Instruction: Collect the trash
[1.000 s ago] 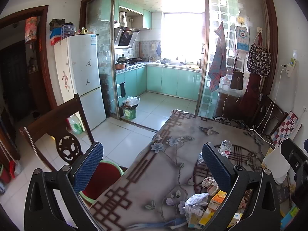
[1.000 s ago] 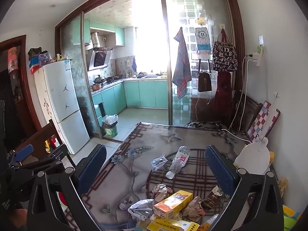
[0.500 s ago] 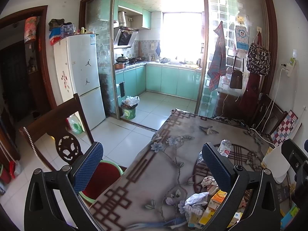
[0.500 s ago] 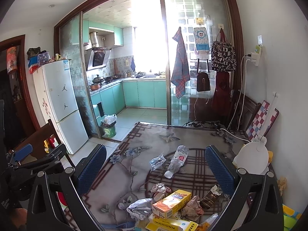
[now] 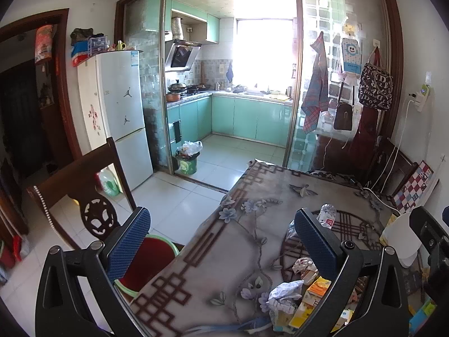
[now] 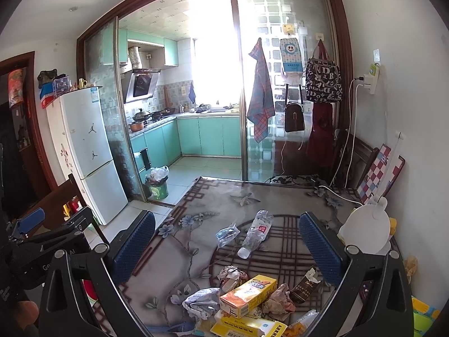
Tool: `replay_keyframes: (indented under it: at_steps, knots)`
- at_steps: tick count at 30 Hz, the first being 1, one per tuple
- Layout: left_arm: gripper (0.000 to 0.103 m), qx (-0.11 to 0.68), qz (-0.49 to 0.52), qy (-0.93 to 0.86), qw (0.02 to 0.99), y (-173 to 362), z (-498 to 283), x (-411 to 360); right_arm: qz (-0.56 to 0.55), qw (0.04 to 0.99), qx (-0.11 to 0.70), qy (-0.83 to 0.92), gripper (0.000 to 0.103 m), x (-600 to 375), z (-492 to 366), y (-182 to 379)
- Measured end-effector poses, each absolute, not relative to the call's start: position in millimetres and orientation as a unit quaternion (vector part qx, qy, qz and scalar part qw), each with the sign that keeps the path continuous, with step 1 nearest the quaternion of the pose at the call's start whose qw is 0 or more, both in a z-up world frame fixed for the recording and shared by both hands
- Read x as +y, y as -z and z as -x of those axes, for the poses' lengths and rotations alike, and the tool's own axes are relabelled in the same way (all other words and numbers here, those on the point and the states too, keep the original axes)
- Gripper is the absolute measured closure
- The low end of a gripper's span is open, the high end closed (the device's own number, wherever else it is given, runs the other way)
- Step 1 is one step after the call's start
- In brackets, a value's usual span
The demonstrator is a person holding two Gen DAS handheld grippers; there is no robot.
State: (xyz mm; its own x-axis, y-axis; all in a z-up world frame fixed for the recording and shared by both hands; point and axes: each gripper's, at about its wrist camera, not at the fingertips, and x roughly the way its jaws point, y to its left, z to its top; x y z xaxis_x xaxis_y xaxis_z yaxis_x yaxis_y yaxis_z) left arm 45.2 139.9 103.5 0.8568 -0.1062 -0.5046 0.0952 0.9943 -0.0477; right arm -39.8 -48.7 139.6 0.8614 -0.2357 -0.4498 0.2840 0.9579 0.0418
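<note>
Trash lies on the patterned table (image 6: 196,213): a clear plastic bottle (image 6: 256,231), a crushed clear wrapper (image 6: 227,234), an orange-yellow carton (image 6: 248,295), crumpled paper (image 6: 231,275), a brown packet (image 6: 304,286) and a white crumpled bag (image 6: 200,302). My right gripper (image 6: 227,241) is open and empty, held above the pile. My left gripper (image 5: 221,241) is open and empty over the table's left edge; the trash pile (image 5: 297,295) shows at its lower right. A green bin (image 5: 187,163) with a bag stands by the kitchen door.
A wooden chair (image 5: 84,191) with a red seat stands left of the table. A white round fan (image 6: 364,233) and a checkered board (image 6: 378,174) sit at the table's right by the wall. A white fridge (image 5: 120,118) stands left of the kitchen doorway.
Both grippers have drifted very slightly; the view shifts a little. Nothing was picked up or moved.
</note>
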Motion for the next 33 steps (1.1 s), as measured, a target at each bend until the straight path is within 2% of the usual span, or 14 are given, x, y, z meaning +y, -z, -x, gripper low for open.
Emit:
replay_keyframes:
  at_steps: [4, 8, 13, 18, 20, 22, 27, 28, 29, 30, 31, 32, 33]
  knots:
    - [0.000, 0.300, 0.016, 0.077, 0.951, -90, -49, 136, -0.063, 0.953, 0.265, 0.133, 0.000, -63, 37, -124]
    - [0.000, 0.350, 0.034, 0.110, 0.930, -53, -56, 138, -0.077, 0.946, 0.291, 0.120, 0.000, -93, 34, -93]
    - [0.000, 0.428, 0.045, 0.103, 0.897, 10, -61, 139, -0.135, 0.918, 0.362, 0.085, 0.001, -141, 4, -11]
    - [0.000, 0.447, 0.018, 0.148, 0.882, 48, -56, 122, -0.233, 0.853, 0.463, 0.060, 0.002, -155, -40, 74]
    - [0.000, 0.463, 0.016, 0.180, 0.868, 57, -57, 117, -0.273, 0.822, 0.496, 0.055, 0.009, -154, -51, 98]
    - [0.000, 0.473, 0.016, 0.200, 0.858, 62, -58, 113, -0.295, 0.796, 0.525, 0.061, 0.021, -157, -63, 119]
    - [0.000, 0.496, -0.038, 0.217, 0.840, 69, -70, 94, -0.337, 0.755, 0.559, 0.066, 0.033, -167, -80, 157]
    - [0.000, 0.499, -0.046, 0.218, 0.838, 69, -72, 92, -0.344, 0.755, 0.553, 0.065, 0.047, -168, -81, 158]
    - [0.000, 0.501, -0.053, 0.220, 0.835, 69, -75, 87, -0.347, 0.759, 0.546, 0.071, 0.055, -175, -78, 159]
    - [0.000, 0.502, -0.060, 0.222, 0.834, 70, -76, 82, -0.357, 0.763, 0.534, 0.068, 0.069, -172, -79, 155]
    - [0.000, 0.501, -0.066, 0.223, 0.833, 70, -78, 80, -0.358, 0.770, 0.523, 0.071, 0.090, -174, -77, 149]
    - [0.000, 0.502, -0.073, 0.222, 0.833, 71, -79, 77, -0.354, 0.778, 0.514, 0.074, 0.099, -174, -75, 141]
    - [0.000, 0.502, -0.080, 0.221, 0.832, 70, -80, 74, -0.350, 0.786, 0.504, 0.076, 0.103, -174, -72, 133]
